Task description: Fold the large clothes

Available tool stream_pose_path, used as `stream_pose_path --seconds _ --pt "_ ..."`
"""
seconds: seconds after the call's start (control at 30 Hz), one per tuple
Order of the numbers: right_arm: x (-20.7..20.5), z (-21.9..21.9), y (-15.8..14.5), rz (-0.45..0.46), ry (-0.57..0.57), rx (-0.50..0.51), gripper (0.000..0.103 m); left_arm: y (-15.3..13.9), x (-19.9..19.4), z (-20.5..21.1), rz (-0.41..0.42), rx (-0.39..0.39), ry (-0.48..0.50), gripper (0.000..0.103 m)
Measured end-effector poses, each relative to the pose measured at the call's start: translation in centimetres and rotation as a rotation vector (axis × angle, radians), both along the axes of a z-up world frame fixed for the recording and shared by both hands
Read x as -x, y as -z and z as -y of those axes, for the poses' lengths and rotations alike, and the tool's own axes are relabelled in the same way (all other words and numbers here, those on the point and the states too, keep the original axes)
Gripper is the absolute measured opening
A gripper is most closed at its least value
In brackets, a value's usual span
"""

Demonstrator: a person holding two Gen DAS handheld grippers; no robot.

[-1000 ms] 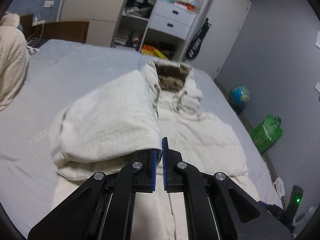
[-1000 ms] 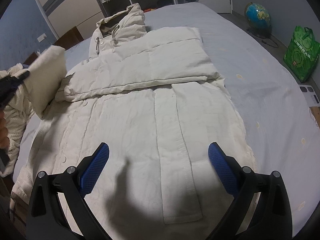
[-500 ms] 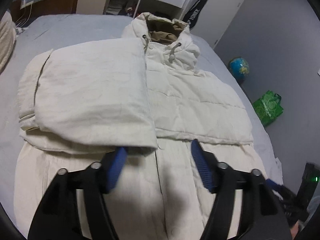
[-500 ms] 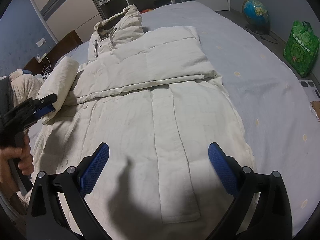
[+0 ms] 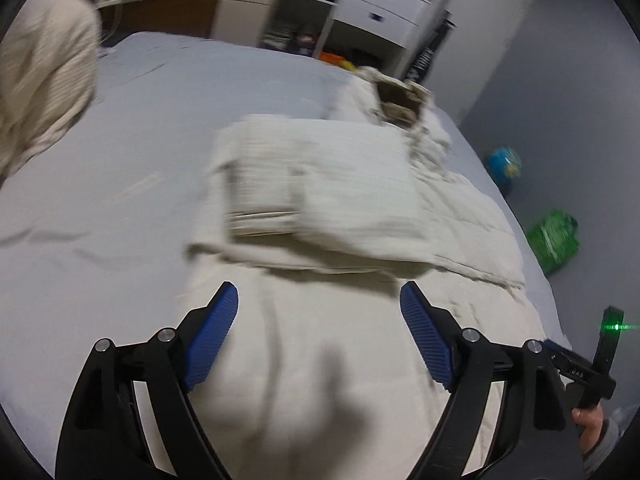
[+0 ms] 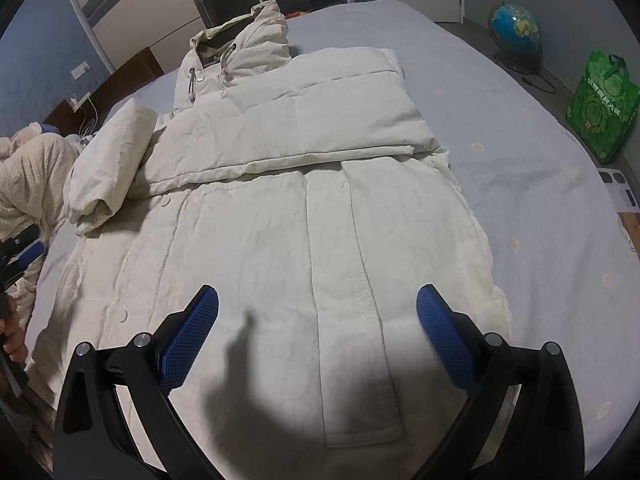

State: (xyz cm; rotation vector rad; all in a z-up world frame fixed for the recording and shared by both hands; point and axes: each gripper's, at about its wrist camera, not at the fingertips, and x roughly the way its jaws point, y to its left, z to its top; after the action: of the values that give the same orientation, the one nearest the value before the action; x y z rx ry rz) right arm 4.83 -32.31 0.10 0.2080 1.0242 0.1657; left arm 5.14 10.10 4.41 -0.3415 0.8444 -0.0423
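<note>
- Over the coat's lower half, the left gripper (image 5: 318, 312) has let go of the sleeve; its jaws are opening, nothing between them.
- At twelve o'clock, that folded sleeve (image 5: 320, 192) now lies across the cream coat (image 6: 280, 240) on the bed (image 6: 520, 160).
- The right gripper (image 6: 318, 316) hovers wide open, empty; the hem fold looks next.

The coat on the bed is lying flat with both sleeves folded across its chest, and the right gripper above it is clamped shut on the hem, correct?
Not quite. The right gripper isn't clamped on anything: its jaws stand wide open above the coat, as the right wrist view shows. The coat does lie flat on the bed with both sleeves folded across its chest.
</note>
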Motion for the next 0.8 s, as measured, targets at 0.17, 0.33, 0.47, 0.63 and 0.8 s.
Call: stream_pose_path --seconds 0.17,0.33,0.47,0.63,0.8 --pt "0.2 -1.0 -0.2 0.004 -0.029 0.053 0.095 0.4 1.8 -3.1 -0.011 0.036 -0.087 0.08" --pt "0.3 -3.6 -0.4 0.002 -0.125 0.134 0.095 0.9 3.3 -4.7 0.008 0.072 -0.144 0.08" --pt "0.1 -7.2 -1.1 0.02 -0.209 0.178 0.095 1.6 4.1 -5.6 0.01 0.108 -0.19 0.08" --pt "-0.8 -13.2 -2.8 0.068 -0.311 0.213 0.095 2.2 4.6 -7.3 0.001 0.17 -0.252 0.085" --pt "-2.5 -20.9 -5.0 0.129 -0.449 0.28 0.095 1.8 6.0 -8.8 0.046 0.2 -0.35 0.091"
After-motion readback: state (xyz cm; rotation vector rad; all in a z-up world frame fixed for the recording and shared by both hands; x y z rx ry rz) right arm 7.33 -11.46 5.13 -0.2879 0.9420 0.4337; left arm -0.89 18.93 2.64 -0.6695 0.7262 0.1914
